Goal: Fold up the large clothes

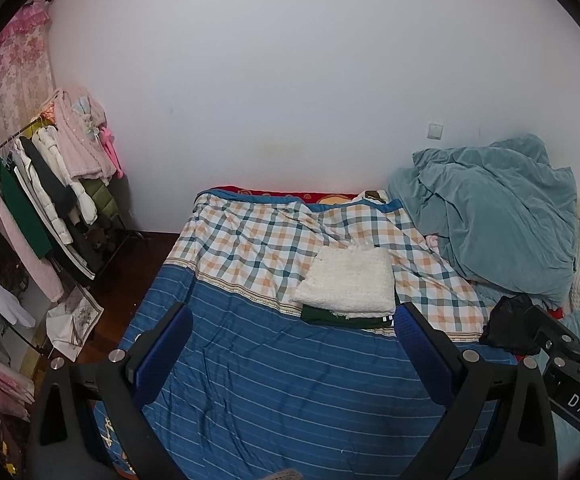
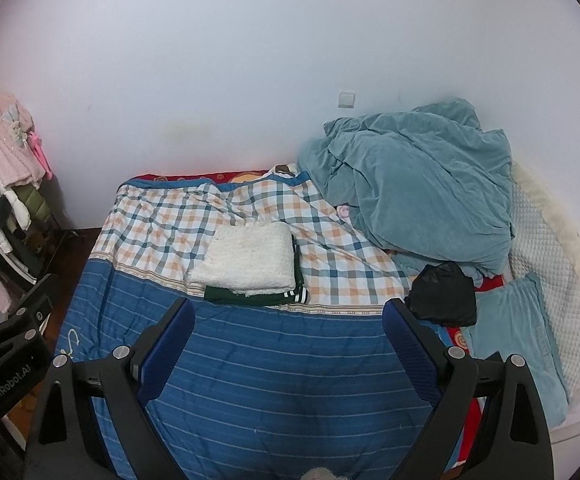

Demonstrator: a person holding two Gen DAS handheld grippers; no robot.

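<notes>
1. Hanging at about nine o'clock in the left wrist view, a clothes rack [image 1: 37, 184] holds pink, white, green and black garments against the white wall [image 1: 290, 80]; behind it is a pink flowered curtain [image 1: 5, 92].
2. Below the rack, at about eight o'clock, a white bag with a printed pattern [image 1: 74, 318] sits on the dark wooden floor [image 1: 145, 248].
3. The left gripper [image 1: 293, 354] has its two blue-padded fingers wide apart and holds nothing; it hovers over the blue striped part of the quilt [image 1: 281, 380].
4. At the centre of both views, a folded cream knitted garment [image 2: 245, 260] lies on top of a folded dark green garment [image 2: 257, 295] with white stripes at its corner. This stack rests on the quilt where the checked part [image 2: 161, 220] meets the blue striped part, at twelve o'clock from the left gripper.
5. The right gripper [image 2: 287, 338] also has its fingers spread apart and empty, above the striped quilt.
6. At about three o'clock from the stack, a black crumpled item [image 2: 444, 294] lies on the bed; I cannot tell what it is.
7. At about one o'clock, a teal blanket [image 2: 418, 184] is heaped against the wall, below a white wall switch [image 2: 346, 99].
8. At about four o'clock lies a teal pillow [image 2: 514, 332], beside a white quilted cover [image 2: 558, 292].
</notes>
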